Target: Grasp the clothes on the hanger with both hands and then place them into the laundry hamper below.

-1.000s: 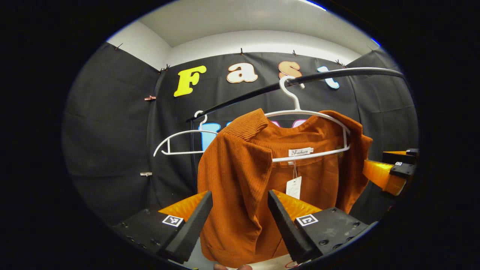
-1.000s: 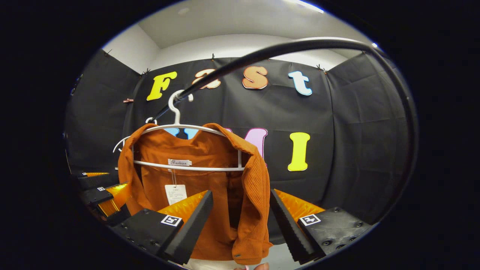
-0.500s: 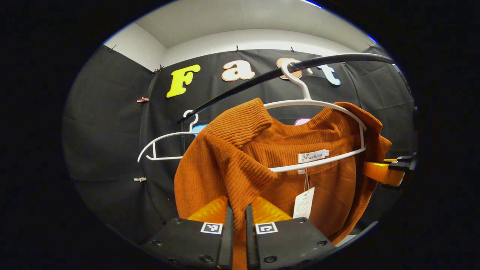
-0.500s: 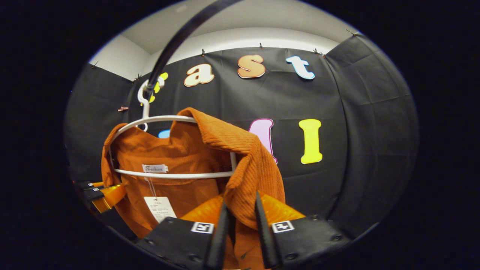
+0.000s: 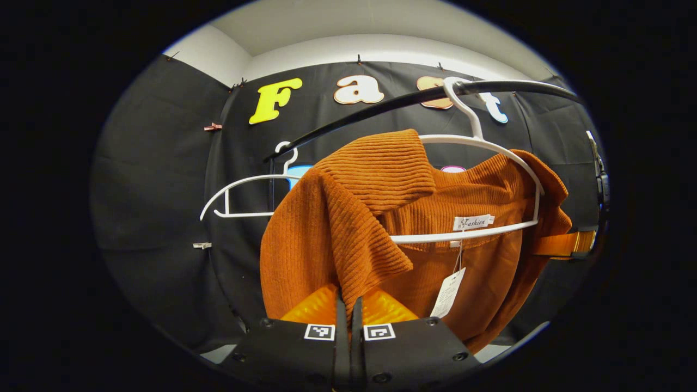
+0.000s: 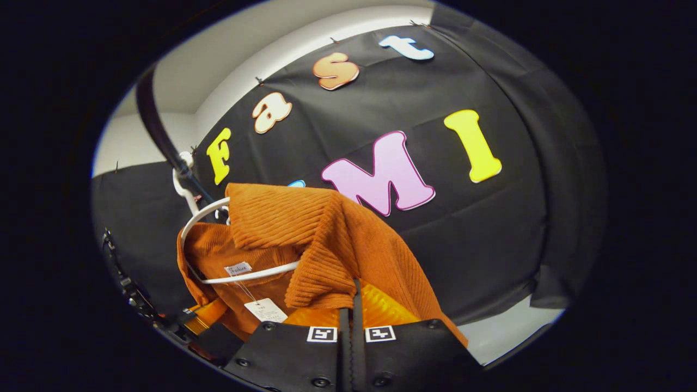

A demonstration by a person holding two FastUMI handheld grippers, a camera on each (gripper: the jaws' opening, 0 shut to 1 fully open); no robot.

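An orange ribbed garment (image 5: 348, 218) hangs on a white hanger (image 5: 479, 147) hooked over a black rail (image 5: 381, 106). In the left gripper view my left gripper (image 5: 348, 305) is shut on the garment's near shoulder, cloth pinched between its fingers. At the far right edge of that view the other gripper (image 5: 566, 243) presses against the opposite shoulder. The right gripper view is tilted: my right gripper (image 6: 353, 296) is shut on the garment (image 6: 321, 239) at its shoulder, the hanger (image 6: 239, 275) lying left of it. A paper tag (image 5: 447, 291) dangles from the collar.
A second, bare white hanger (image 5: 239, 190) hangs farther left on the same rail. The black rail (image 6: 158, 130) curves close past the right gripper's upper left. White wall and ceiling rise above the black cloth; a strip of pale floor (image 6: 506, 332) lies at lower right.
Both grippers went from open around the garment's shoulders to shut on the cloth. The right gripper has since tilted and lifted its shoulder, and the garment has shifted on the hanger.
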